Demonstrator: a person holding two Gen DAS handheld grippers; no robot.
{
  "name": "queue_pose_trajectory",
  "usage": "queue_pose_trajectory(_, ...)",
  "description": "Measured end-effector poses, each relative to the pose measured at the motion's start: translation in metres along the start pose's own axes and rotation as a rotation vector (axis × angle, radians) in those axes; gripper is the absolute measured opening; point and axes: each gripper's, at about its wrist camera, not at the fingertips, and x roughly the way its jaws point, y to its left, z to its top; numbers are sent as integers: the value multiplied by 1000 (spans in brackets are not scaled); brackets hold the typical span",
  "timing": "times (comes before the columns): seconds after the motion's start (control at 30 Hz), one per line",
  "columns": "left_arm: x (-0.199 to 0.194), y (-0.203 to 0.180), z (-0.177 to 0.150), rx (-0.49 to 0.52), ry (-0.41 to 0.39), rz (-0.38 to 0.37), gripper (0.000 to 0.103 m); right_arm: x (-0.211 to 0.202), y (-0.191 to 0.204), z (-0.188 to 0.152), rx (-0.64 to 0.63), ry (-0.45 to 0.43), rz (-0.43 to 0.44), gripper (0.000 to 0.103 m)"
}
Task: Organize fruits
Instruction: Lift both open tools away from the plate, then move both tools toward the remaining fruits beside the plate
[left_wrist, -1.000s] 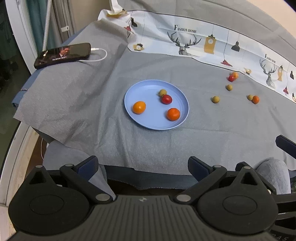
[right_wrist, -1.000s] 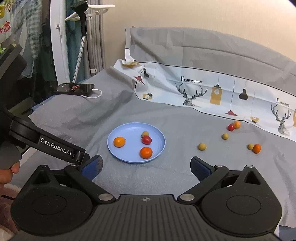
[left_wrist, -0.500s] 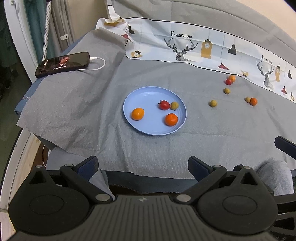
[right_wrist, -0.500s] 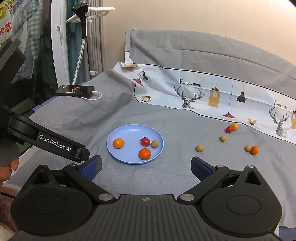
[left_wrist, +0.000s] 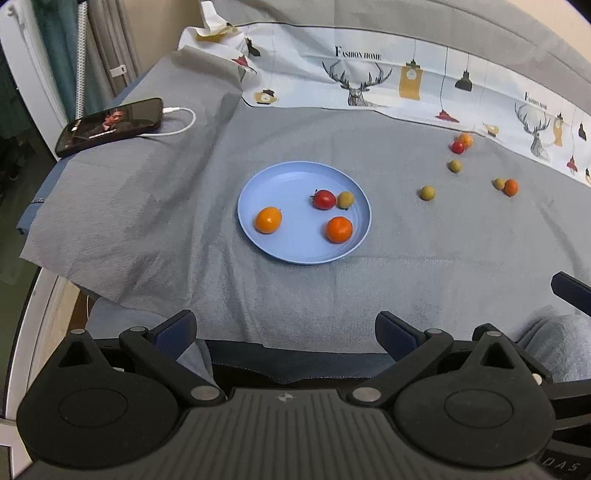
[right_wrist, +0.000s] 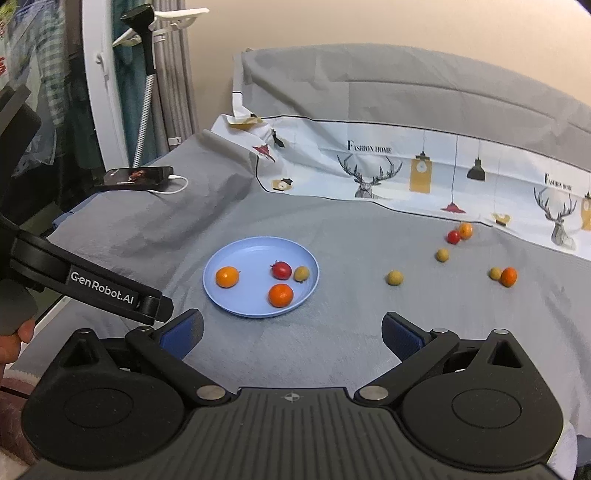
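Four fruits on blue plate, six loose on grey cloth at right; left gripper fingers spread, empty. Same layout from right wrist; right gripper fingers spread, empty.

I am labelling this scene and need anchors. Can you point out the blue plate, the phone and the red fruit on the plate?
blue plate (left_wrist: 280, 181), left wrist view, bare floor of the plate.
phone (left_wrist: 110, 124), left wrist view, middle of its screen.
red fruit on the plate (right_wrist: 281, 270), right wrist view, centre of its skin.
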Motion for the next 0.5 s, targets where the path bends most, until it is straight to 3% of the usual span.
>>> queue_pose_trajectory(0.23, 27, -30, 21, 50, 48, -8, 103, 14, -37, -5, 87, 8, -60, 102)
queue_pose_trajectory(0.5, 79, -90, 61, 117, 97, -39, 103, 50, -136, -10, 303, -1, -321, 102)
